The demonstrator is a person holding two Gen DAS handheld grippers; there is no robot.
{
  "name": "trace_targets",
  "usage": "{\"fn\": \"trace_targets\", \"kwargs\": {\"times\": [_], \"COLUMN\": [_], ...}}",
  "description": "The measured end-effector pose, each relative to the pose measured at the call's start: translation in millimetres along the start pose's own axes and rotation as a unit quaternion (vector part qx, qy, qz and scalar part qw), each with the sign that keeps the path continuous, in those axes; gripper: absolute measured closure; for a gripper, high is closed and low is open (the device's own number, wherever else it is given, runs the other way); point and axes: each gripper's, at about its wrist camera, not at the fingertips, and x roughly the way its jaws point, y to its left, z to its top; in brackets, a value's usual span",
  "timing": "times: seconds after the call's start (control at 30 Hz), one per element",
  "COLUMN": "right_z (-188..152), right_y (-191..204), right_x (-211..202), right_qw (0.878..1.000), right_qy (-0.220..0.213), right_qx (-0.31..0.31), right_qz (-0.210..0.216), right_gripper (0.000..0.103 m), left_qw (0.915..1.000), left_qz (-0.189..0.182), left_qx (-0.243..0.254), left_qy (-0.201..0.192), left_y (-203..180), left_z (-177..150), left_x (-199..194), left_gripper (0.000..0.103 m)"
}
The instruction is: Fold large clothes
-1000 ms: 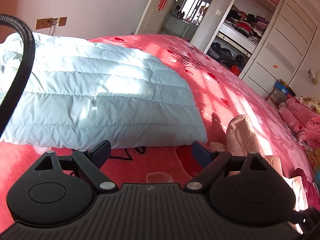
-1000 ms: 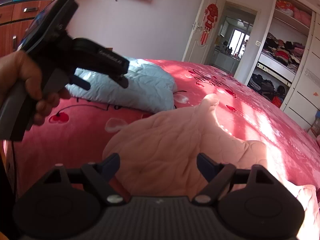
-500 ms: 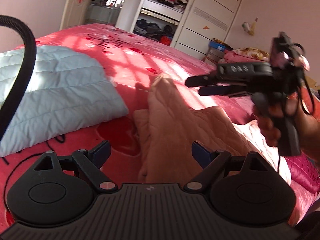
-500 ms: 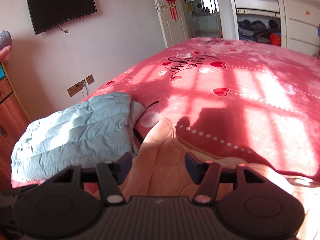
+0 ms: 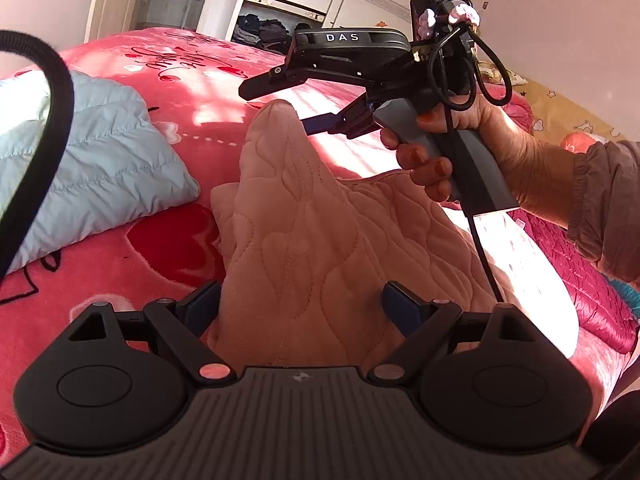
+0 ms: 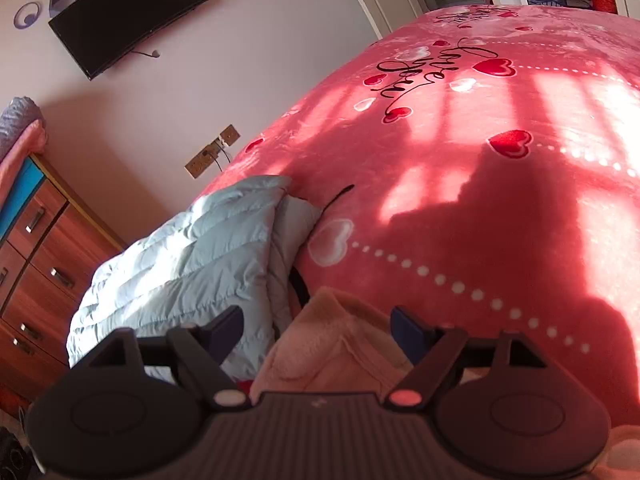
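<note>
Over on the left, a pale blue quilted jacket (image 5: 100,168) is lying folded on the red bed (image 5: 168,264). Just beside it, a peach quilted garment (image 5: 320,240) is lying bunched on the bed, 1 end rising to a peak. The left hand-held gripper (image 5: 300,304) is hovering released, its 2 jaws straddling the garment's near edge without pinching it. The right hand-held gripper (image 6: 316,326) is sitting at that peak; its jaws have just been opening, fabric loose between them.
</note>
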Motion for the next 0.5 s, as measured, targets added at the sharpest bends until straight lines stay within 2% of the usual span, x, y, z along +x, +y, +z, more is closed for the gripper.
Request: {"fn": "trace_targets", "kwargs": {"times": [0.1, 0.17, 0.2, 0.23, 0.3, 0.4, 0.5], "right_z": [2, -1, -3, -5, -8, -10, -5], "right_y": [-1, 2, 6, 11, 16, 24, 29], "right_x": [12, 20, 23, 24, 21, 2, -26], "right_qw": [1.0, 0.999, 0.999, 0.997, 0.995, 0.996, 0.999], "right_qy": [0.009, 0.036, 0.048, 0.057, 0.069, 0.057, 0.013], "right_qx": [-0.001, -0.01, -0.024, -0.043, -0.064, -0.07, -0.044], "right_qz": [0.005, 0.012, 0.0, -0.021, -0.026, -0.019, -0.014], "right_gripper": [0.017, 0.04, 0.059, 0.072, 0.084, 0.089, 0.093], "left_qw": [0.9999, 0.9998, 0.9997, 0.9997, 0.9996, 0.9995, 0.9989], "left_qz": [-0.003, -0.006, -0.008, -0.01, -0.011, -0.015, -0.025], "left_qx": [-0.012, -0.019, -0.022, -0.024, -0.024, -0.025, -0.032], "left_qy": [-0.001, -0.002, -0.002, -0.003, -0.005, -0.008, -0.024], "left_y": [-1, 2, 1, 3, 2, 0, 4], "left_z": [-2, -1, -1, 1, 0, -5, -4], "left_x": [-9, -14, -15, -15, -17, -24, -25], "left_gripper": [0.0, 0.0, 0.0, 0.0, 0.0, 0.0, 0.0]}}
